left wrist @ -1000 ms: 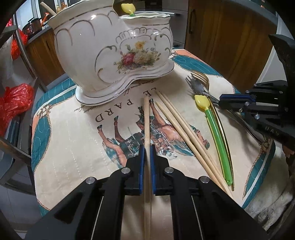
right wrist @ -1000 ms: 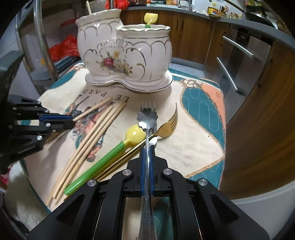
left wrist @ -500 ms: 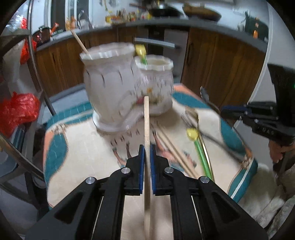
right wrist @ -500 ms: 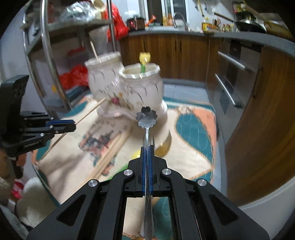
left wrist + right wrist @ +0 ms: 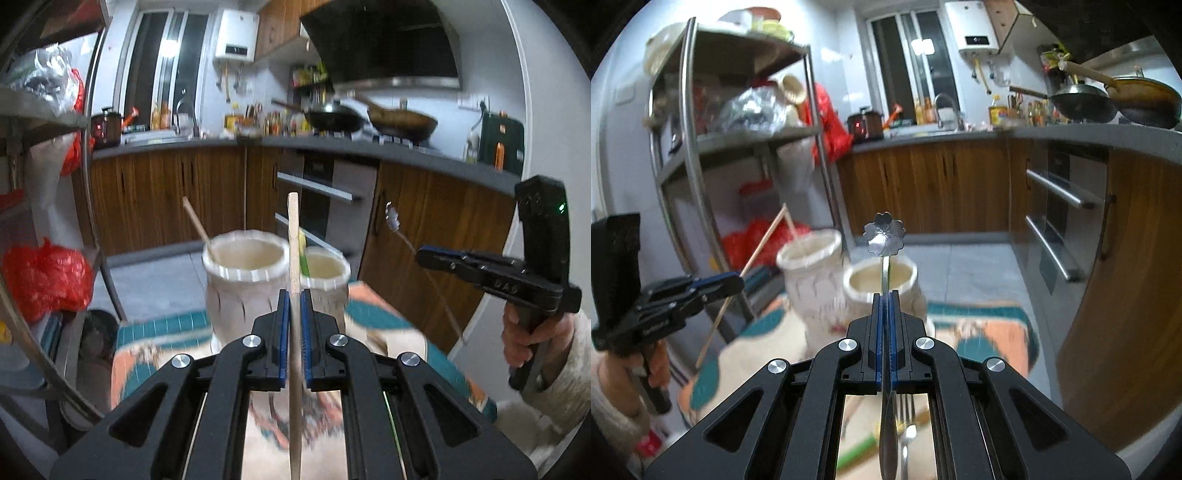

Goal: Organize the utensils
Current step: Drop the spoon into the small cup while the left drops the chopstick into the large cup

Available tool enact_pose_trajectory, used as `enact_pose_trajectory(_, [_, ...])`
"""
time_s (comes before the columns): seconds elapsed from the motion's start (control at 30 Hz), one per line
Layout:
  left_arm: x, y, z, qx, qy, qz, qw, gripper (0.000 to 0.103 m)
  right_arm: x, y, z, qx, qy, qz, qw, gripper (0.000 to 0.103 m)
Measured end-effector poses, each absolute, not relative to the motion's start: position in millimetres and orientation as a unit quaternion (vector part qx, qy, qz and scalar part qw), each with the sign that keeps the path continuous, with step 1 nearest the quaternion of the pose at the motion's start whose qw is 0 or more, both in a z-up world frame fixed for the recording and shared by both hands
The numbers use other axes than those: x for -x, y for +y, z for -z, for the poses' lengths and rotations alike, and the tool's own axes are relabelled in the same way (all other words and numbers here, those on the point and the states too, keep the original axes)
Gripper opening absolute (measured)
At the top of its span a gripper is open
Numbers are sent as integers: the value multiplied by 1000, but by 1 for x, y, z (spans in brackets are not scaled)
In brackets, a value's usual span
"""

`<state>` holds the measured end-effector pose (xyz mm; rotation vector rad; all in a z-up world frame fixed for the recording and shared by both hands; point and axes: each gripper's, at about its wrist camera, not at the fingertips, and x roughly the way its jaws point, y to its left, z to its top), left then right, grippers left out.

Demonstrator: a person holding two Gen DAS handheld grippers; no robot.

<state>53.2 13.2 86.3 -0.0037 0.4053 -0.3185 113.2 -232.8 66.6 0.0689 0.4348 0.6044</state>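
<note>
My left gripper (image 5: 294, 295) is shut on a wooden chopstick (image 5: 293, 229), held in the air just before the cream ceramic two-pot holder (image 5: 240, 295). The taller left pot has one chopstick (image 5: 197, 229) in it; the right pot (image 5: 325, 273) has a green-handled utensil (image 5: 303, 254). My right gripper (image 5: 885, 295) is shut on a silver utensil with a flower-shaped end (image 5: 884, 234), raised above the right pot (image 5: 882, 284). Each gripper shows in the other's view: the right gripper (image 5: 421, 254) and the left gripper (image 5: 738, 282).
The patterned cloth (image 5: 369, 306) covers the table; more utensils (image 5: 908, 432) and a green handle (image 5: 857, 454) lie on it under my right gripper. A metal shelf rack (image 5: 690, 147) with red bags stands to the left. Wooden cabinets (image 5: 424, 236) and an oven lie beyond.
Both grippers rose off the cloth and tipped upward, carrying the chopstick and the silver utensil. The holder now sits lower in both views, and the kitchen behind has come into sight.
</note>
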Motion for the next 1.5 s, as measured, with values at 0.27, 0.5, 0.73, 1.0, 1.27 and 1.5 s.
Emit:
enact_pose_trajectory(0.27, [-109, 26, -132, 55, 130, 157, 977, 6, -167, -224, -98, -124, 165, -305, 930, 4])
enact_pose_trajectory(0.5, [-152, 26, -140, 73, 107, 144, 981, 6, -202, -201, -100, -140, 139, -295, 935, 4])
enact_pose_trajectory(0.73, [-178, 17, -130, 64, 90, 125, 986, 6, -221, -190, -87, -151, 126, -270, 943, 4])
enact_pose_trajectory(1.0, [-184, 12, -107, 42, 96, 97, 990, 6, -228, -178, -69, -131, 116, -252, 952, 4])
enact_pose_trajectory(1.27, [-176, 6, -95, 14, 109, 96, 989, 6, -224, -172, -56, -108, 129, -251, 953, 4])
enact_pose_trajectory(1.5, [-168, 10, -76, 12, 159, 87, 983, 6, -212, -173, -44, -92, 162, -258, 948, 4])
